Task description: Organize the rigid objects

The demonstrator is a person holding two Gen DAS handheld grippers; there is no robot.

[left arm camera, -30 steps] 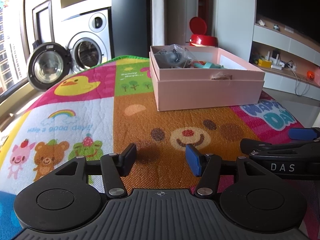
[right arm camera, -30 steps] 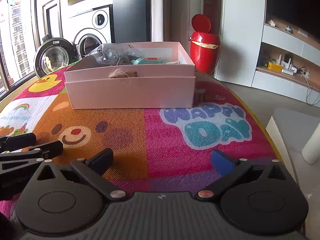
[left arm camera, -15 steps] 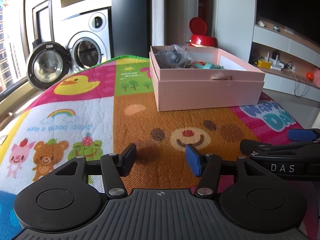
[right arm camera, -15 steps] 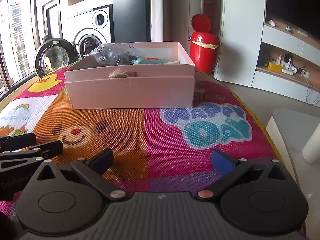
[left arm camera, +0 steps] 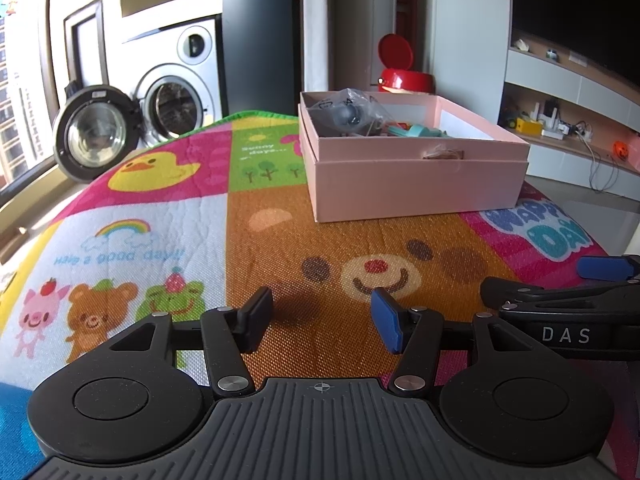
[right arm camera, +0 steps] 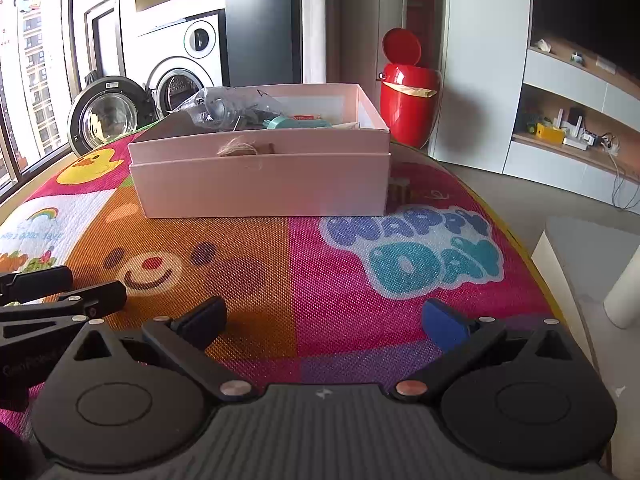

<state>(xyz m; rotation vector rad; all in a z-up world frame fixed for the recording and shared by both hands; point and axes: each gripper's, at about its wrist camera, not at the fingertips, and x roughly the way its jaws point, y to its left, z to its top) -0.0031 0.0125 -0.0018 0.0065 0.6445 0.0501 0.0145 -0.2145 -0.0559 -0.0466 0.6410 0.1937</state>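
A pink cardboard box [left arm camera: 416, 184] [right arm camera: 260, 184] sits on the colourful play mat [left arm camera: 280, 240] [right arm camera: 328, 264]. Inside it lie a clear plastic bag with dark parts [left arm camera: 348, 112] [right arm camera: 224, 108], a teal object [left arm camera: 424, 131] [right arm camera: 288, 122] and a twine bundle [left arm camera: 442, 155] [right arm camera: 238, 148] at the near wall. My left gripper [left arm camera: 322, 320] rests low over the mat, open and empty, well short of the box. My right gripper [right arm camera: 324, 320] stands wide open and empty to its right; its arm [left arm camera: 568, 312] shows in the left wrist view.
A red lidded bin [right arm camera: 408, 96] stands behind the box on the floor. A washing machine with its door open [left arm camera: 100, 132] is at the back left. White shelving with small items [right arm camera: 568, 132] lines the right. The mat's right edge [right arm camera: 516, 240] drops off to the floor.
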